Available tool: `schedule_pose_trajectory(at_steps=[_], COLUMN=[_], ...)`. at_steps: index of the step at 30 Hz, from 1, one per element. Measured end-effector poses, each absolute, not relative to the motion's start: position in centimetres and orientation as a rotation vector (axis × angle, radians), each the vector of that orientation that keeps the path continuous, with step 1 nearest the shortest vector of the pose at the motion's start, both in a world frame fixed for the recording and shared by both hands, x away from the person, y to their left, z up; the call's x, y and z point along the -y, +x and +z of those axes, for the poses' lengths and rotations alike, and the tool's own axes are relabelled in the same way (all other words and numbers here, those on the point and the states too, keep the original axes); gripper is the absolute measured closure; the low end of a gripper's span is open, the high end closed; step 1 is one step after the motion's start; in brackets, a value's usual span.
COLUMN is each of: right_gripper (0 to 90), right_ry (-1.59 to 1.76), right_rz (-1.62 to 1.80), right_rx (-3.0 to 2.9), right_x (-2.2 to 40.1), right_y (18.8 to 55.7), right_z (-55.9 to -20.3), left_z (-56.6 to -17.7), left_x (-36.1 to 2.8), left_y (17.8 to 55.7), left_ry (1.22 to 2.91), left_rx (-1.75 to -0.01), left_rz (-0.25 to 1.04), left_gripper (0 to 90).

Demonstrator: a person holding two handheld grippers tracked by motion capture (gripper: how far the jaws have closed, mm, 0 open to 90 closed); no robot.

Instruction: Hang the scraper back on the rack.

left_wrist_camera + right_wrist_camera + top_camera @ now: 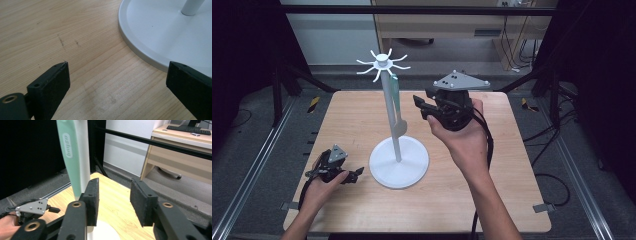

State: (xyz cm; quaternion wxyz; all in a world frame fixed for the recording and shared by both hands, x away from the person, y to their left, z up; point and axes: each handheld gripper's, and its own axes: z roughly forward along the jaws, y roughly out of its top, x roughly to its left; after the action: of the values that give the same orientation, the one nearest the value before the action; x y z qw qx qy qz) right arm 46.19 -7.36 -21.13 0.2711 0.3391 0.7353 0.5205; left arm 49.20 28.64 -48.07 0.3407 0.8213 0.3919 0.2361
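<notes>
Pale wooden tabletop point(362, 115), square, under a fixed camera. White metal stand point(391, 122) near centre: round flat base, slim upright pole, crown of small curved hooks at top. Mint-green plastic spatula-like utensil point(396, 97) hangs from a hook on the stand, down along the pole at its 3 o'clock side, handle uppermost, lower end short of the base. In the right gripper view the same utensil point(70, 155) runs down just in front of the pole, its lower end passing behind the near jaw.

Right gripper point(421, 106) raised off the table at 3 o'clock of the pole, near the hanging utensil, jaws pointing toward it. Jaws stand apart with a clear gap; nothing between the pads; utensil lies outside them, beside one jaw. Touching or not, cannot tell. Grey three-cornered plate rides on top.

Left gripper point(357, 173) low at 9 o'clock of the stand's base, held by the left hand point(319, 187) resting on the table. Its jaws are spread wide over bare wood; one tip reaches just to the rim of the white base point(140, 47), nothing gripped
</notes>
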Motion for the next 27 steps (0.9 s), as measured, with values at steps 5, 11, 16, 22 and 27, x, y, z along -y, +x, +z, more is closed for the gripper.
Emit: schedule_pose_trajectory(at_steps=[5,11,16,22,27], right_gripper=[52.2,45.2,38.0,29.7,27.4], right_ry=[0.935,0.952,0.975,1.000,1.020], right_rz=[1.392,1.374,1.356,1.330,1.323], right_rx=[-1.974,-1.961,-1.962,-1.960,-1.953], right_x=[7.7,8.2,8.5,8.7,9.0], right_y=[46.3,46.4,46.6,46.8,46.8], right_z=[-21.4,-21.8,-22.0,-22.4,-22.6], left_z=[-48.1,-48.1,-48.1,-48.1,-48.1], left_x=[-28.7,-28.6,-28.7,-28.7,-28.7], left_y=[49.2,49.2,49.2,49.2,49.2], left_ry=[2.135,2.139,2.135,2.134,2.135], left_rx=[-1.021,-1.020,-1.021,-1.020,-1.020], left_rz=[0.613,0.612,0.613,0.614,0.614], left_gripper=[4.9,4.8,4.8,4.8,4.8])
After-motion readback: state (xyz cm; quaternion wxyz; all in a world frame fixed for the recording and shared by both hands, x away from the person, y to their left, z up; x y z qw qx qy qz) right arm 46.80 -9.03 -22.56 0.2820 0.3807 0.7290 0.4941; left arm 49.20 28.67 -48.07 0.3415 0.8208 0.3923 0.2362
